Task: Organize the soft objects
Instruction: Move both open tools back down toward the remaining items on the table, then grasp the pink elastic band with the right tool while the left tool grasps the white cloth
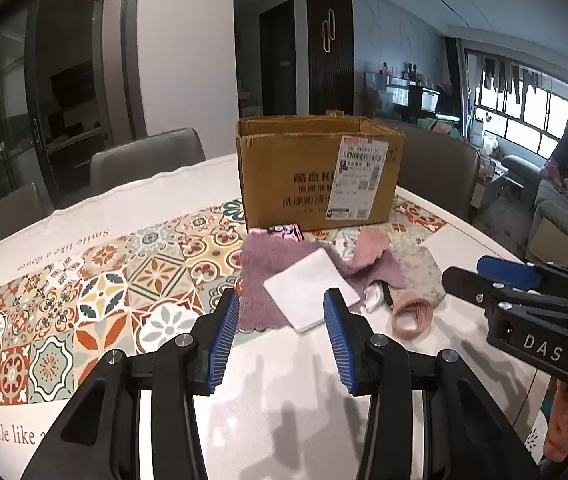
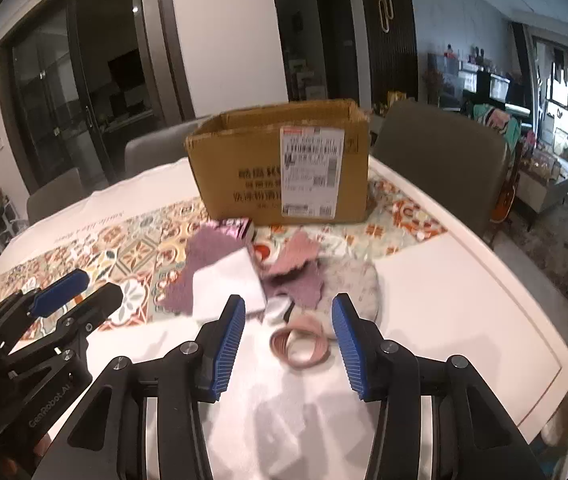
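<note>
the left gripper (image 1: pixel 282 334) is at the bottom middle of the left view, jaws wide apart, holding nothing. the right gripper (image 2: pixel 288 342) is the same in its own view, wide apart and empty. in the middle of each frame lies a pile of soft things: a purple cloth (image 1: pixel 256 280), a white folded cloth (image 1: pixel 310 286), a pink cloth (image 1: pixel 370 250) and a pink band (image 1: pixel 412 316). the cardboard box (image 1: pixel 308 168) stands just behind them on the table (image 1: pixel 464 360).
</note>
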Tool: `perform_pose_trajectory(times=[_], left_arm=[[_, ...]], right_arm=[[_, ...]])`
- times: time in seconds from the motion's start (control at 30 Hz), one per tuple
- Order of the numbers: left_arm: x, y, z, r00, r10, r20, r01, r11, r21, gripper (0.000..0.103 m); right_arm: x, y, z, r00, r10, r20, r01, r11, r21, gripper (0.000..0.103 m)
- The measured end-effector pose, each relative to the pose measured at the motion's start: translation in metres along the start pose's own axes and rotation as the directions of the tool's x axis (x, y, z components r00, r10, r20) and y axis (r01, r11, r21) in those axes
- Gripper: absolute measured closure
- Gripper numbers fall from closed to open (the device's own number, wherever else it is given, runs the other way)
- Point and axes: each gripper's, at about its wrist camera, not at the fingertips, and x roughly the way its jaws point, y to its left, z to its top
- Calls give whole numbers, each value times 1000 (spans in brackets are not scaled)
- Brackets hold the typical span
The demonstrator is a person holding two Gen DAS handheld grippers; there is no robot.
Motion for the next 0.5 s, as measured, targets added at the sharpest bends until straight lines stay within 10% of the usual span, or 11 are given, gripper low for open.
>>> perform_pose_trajectory(times=[0.5], left_arm=[[34,3,-23,994,-16,-104,18,1000,23,57]], right_arm=[[41,-2,-30,991,16,-134,-10,999,49,50]])
